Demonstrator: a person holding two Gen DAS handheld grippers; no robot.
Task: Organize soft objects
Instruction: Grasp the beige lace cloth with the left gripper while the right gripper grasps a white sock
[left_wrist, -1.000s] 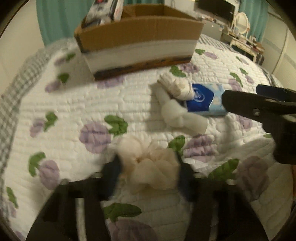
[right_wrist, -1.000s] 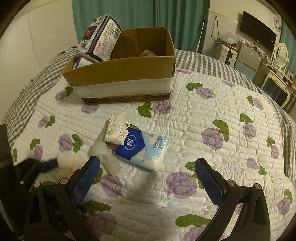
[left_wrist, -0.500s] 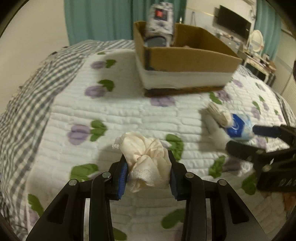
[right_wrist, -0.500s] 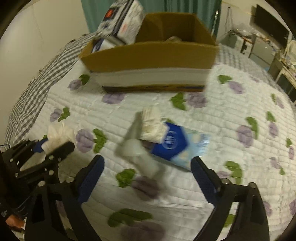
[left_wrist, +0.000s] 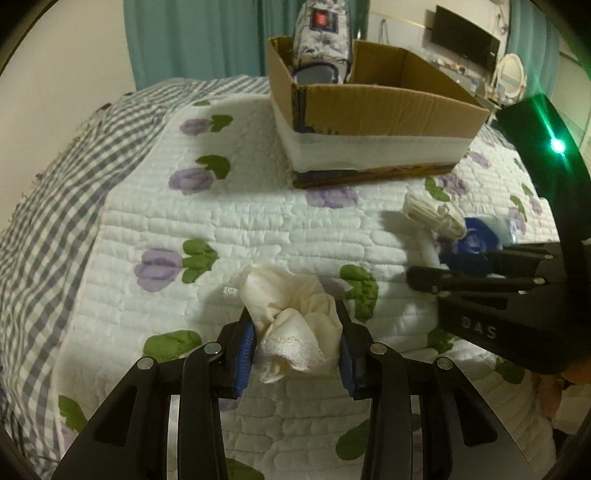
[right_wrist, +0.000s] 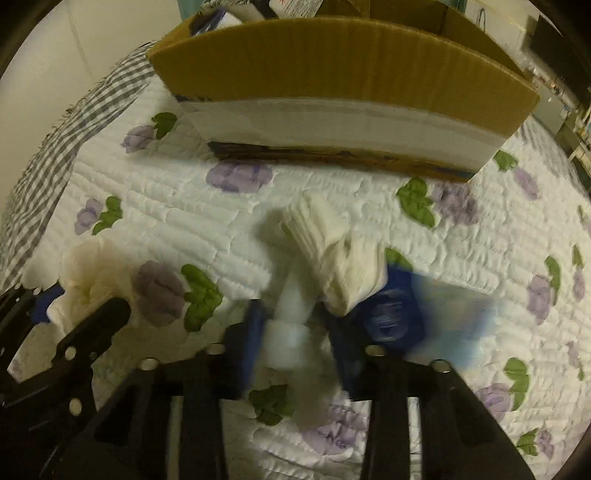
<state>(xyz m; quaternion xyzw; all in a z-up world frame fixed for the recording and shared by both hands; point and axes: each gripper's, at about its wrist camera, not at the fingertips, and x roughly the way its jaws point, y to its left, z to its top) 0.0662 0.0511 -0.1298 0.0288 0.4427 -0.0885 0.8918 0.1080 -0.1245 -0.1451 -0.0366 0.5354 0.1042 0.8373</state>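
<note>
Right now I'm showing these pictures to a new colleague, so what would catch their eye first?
First, the crumpled cream cloth pinched in the left gripper, held over the flowered quilt. Next, the big cardboard box at the far side of the bed, with a patterned pack sticking up from it. Then the right gripper closing around a white roll beside a blue tissue pack.

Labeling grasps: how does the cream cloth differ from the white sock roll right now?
The cream cloth is crumpled and lace-edged, clamped in the left hand-held gripper. The white sock roll is a smooth tube, between the right hand-held gripper's blurred fingers; grip unclear. Both are pale soft items outside the cardboard box.
</note>
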